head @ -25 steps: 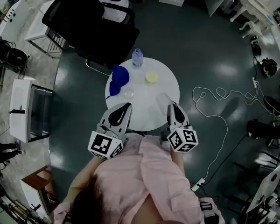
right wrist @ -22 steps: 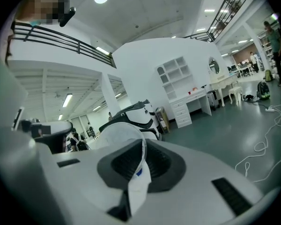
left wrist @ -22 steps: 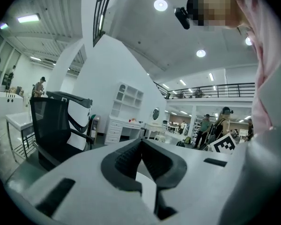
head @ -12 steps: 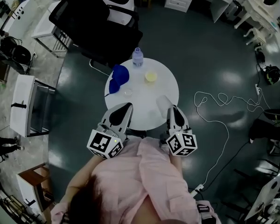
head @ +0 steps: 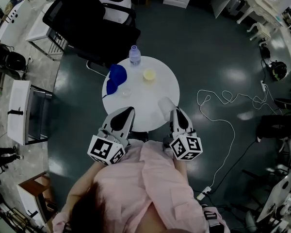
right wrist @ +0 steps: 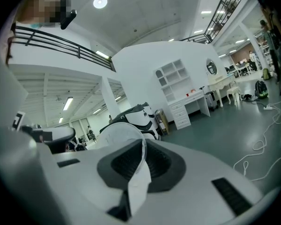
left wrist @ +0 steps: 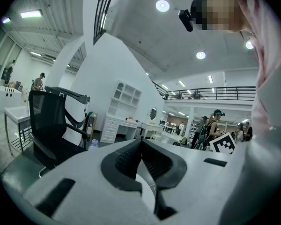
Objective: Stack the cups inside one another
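Clear cup [right wrist: 113, 136] pinched in right tool [right wrist: 143, 145], left tool [left wrist: 141, 143] closed empty

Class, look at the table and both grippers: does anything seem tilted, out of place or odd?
Only the clear cup: the right gripper pinches its wall, so it hangs tipped sideways, not upright. The yellow cup and small clear cup stand on the table; nothing looks spilled.
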The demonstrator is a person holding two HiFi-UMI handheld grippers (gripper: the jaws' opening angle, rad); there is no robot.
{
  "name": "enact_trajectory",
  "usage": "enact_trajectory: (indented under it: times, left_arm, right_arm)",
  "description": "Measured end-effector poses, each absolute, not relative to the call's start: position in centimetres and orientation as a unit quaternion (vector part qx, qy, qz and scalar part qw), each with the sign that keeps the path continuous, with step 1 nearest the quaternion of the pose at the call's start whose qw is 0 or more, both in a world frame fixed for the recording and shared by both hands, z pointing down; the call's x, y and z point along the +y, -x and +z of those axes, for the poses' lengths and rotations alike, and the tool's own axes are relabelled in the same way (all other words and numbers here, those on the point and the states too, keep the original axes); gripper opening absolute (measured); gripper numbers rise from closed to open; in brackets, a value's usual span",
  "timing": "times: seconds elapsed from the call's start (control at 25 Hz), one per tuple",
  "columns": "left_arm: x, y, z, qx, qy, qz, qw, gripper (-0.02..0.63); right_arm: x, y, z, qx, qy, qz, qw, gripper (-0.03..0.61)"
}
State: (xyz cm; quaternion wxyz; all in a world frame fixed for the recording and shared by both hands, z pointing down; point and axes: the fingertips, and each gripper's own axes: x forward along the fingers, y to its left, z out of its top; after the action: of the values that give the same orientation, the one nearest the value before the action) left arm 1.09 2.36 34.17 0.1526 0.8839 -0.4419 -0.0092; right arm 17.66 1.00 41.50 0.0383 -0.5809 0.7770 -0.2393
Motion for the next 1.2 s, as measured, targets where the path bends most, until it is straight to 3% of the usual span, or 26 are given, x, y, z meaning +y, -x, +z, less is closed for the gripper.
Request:
enact_trajectory:
  times: [1.2]
  left_arm:
    - [1.2,1.5,34.9,-0.481,-0.864,-0.008,0.146,0.018]
  right_arm:
    - [1.0,-18.4,41.4,0.776,0.583,-0.24,0.03,0.038]
